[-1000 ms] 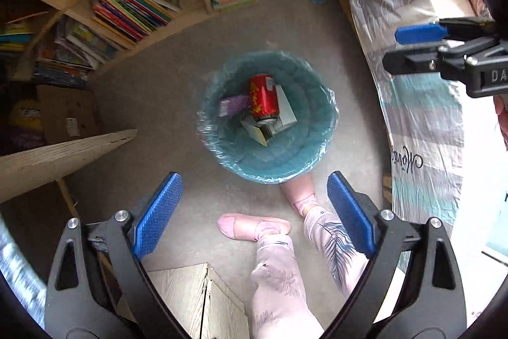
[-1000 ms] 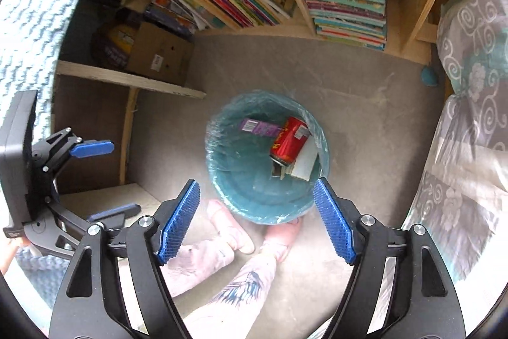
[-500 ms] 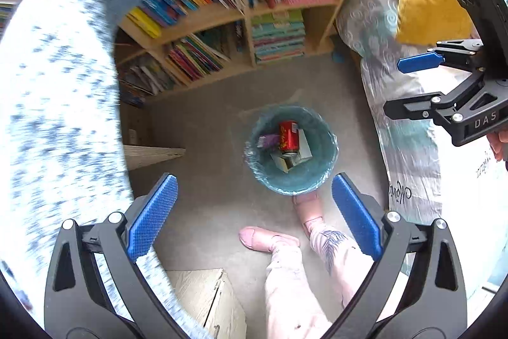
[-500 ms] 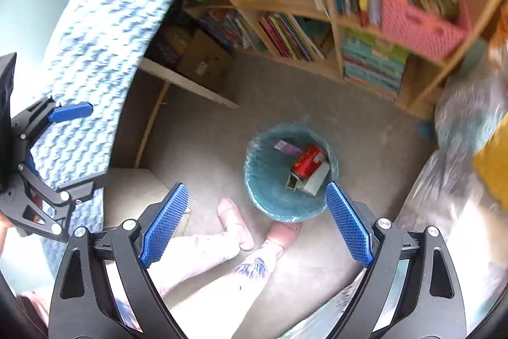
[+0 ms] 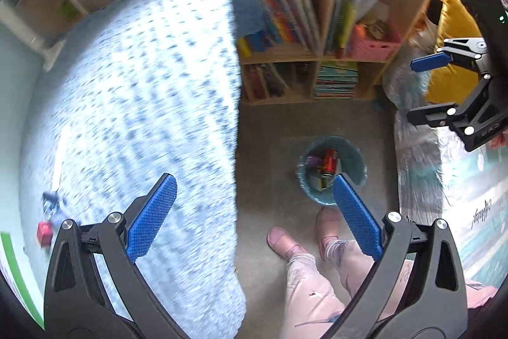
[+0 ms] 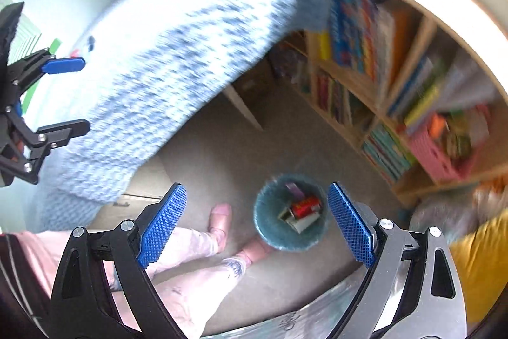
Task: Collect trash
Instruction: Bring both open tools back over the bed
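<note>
Both our tongs (image 5: 254, 216) (image 6: 255, 223) are wide and empty; that light can (image 6: 305, 206) probably dents, so grab mid-body.

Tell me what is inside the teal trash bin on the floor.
Inside the teal trash bin lie a red can, a purple wrapper and some white and dark packaging. Whatever is under these pieces is covered.

Below you, grey floor (image 5: 270, 129) carries the bin (image 5: 357, 159). Your feet (image 5: 282, 239) stand just beside the bin, the bookshelf (image 5: 317, 75) stands beyond it, and bedding (image 5: 419, 180) hangs near it.
</note>
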`<state>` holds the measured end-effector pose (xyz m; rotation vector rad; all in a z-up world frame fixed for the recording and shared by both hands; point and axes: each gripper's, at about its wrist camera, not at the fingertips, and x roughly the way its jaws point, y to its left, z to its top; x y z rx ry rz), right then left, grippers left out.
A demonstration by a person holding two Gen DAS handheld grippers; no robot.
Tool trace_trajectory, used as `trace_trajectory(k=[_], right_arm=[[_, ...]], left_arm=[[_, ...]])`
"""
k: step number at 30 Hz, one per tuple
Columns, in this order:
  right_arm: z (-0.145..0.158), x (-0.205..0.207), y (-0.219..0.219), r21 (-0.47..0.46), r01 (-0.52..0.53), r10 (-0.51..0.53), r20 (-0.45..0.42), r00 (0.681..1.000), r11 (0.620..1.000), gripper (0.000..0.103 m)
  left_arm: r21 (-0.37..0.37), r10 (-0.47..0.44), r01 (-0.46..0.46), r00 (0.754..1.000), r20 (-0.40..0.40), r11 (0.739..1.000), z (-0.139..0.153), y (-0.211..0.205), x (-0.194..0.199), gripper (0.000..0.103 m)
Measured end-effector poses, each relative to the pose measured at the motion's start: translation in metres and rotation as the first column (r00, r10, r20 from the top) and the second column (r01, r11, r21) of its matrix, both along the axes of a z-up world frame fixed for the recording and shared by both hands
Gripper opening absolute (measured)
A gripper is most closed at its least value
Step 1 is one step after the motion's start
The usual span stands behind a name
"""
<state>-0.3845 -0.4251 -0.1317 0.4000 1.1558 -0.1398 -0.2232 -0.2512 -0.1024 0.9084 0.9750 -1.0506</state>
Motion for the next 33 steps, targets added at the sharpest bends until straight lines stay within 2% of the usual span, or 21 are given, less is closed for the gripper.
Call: trace_trajectory(k=[4, 9, 13, 19, 33], right_arm=[[0.034, 0.042, 0.017, -0.022, -0.104, 0.105, 0.065, 0.992, 0.994, 0.09], [0.067, 0.093, 0.042, -0.074, -0.274, 0.281, 0.103, 0.954, 0.959, 0.09], [0.087, 0.13, 0.069, -0.137, -0.406, 0.421, 0.106, 0.901, 0.904, 0.09], [0.11, 0.173, 0.106, -0.201, -0.534, 0.561, 0.106, 0.821, 0.821, 0.09], [0.126, 0.278, 0.178, -0.33, -0.708, 0.759, 0.041, 0.65, 0.624, 0.09]], left_arm=[[-0.009, 0.092, -0.092, 0.994, 0.049, 0.996, 0.02, 0.024, 0.029, 0.096], [-0.074, 0.212, -0.208, 0.976, 0.053, 0.975, 0.045, 0.06, 0.067, 0.096], [-0.103, 0.26, -0.25, 0.961, 0.098, 0.963, 0.061, 0.087, 0.088, 0.096], [-0.123, 0.318, -0.301, 0.935, 0.155, 0.946, 0.079, 0.125, 0.116, 0.096], [-0.094, 0.379, -0.368, 0.885, 0.269, 0.925, 0.088, 0.191, 0.187, 0.096]])
